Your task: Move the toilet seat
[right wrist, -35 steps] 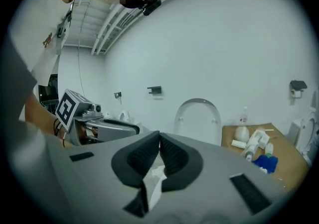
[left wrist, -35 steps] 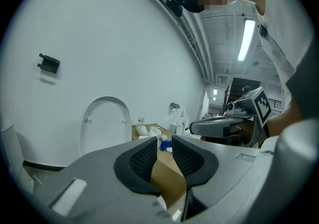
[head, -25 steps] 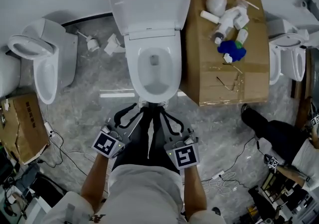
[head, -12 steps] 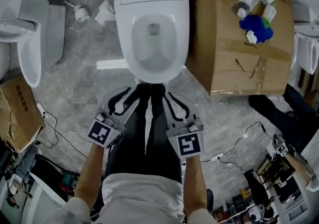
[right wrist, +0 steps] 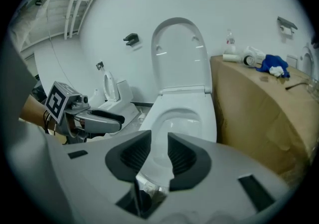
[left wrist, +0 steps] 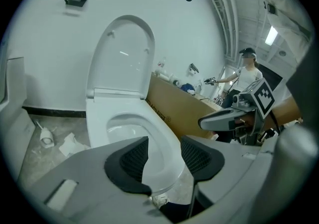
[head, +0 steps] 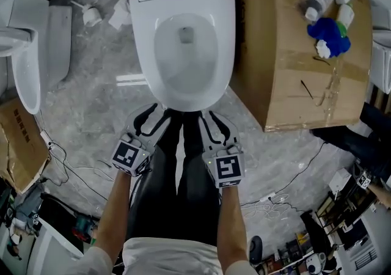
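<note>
The white toilet (head: 183,41) stands at the top middle of the head view. Its seat ring (left wrist: 149,133) lies down on the bowl, and its lid (left wrist: 122,54) stands upright against the wall. My left gripper (head: 148,122) hovers just short of the bowl's front rim, slightly to the left. Its jaws are opening with nothing between them, and the left gripper view shows only the rim beyond the left gripper (left wrist: 164,156). My right gripper (head: 215,126) hangs beside it, right of the rim's front. Its jaws are opening too, and the right gripper (right wrist: 159,151) holds nothing.
A large cardboard box (head: 293,66) stands against the toilet's right side, with bottles and a blue cloth (head: 330,34) on top. A second toilet (head: 30,54) is at the left, with a small box (head: 18,145) and cables (head: 67,164) on the floor.
The head view has drawn nearer to the toilet. Both grippers have moved forward to the bowl's front rim, and both pairs of jaws have spread wider.
</note>
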A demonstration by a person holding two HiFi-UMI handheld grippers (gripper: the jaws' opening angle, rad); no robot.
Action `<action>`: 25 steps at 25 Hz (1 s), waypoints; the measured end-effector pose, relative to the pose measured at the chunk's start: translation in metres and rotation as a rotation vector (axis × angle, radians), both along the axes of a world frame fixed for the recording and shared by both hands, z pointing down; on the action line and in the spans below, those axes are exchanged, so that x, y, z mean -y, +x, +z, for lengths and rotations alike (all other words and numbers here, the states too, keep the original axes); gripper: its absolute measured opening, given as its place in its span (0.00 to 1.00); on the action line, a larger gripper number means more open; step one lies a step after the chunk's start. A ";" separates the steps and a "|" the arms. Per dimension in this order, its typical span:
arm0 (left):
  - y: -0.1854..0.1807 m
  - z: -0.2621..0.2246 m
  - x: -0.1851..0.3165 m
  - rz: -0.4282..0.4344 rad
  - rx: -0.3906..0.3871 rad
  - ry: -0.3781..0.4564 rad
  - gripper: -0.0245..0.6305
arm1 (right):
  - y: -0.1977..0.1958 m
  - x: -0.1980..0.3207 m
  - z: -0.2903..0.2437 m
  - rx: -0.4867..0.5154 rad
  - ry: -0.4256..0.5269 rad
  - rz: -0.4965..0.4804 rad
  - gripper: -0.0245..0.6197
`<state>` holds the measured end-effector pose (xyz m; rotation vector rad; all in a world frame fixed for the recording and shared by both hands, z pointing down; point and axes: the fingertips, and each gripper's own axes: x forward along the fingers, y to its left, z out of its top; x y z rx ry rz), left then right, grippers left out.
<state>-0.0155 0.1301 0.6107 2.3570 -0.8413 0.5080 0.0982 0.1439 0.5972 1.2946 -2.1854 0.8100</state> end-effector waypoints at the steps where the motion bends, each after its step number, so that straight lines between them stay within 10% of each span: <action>1: 0.000 0.010 0.000 0.000 0.005 -0.007 0.35 | 0.001 0.001 0.011 0.001 -0.004 0.006 0.21; 25: -0.029 0.146 -0.003 -0.165 0.129 -0.183 0.60 | 0.061 -0.012 0.169 -0.074 -0.257 0.190 0.51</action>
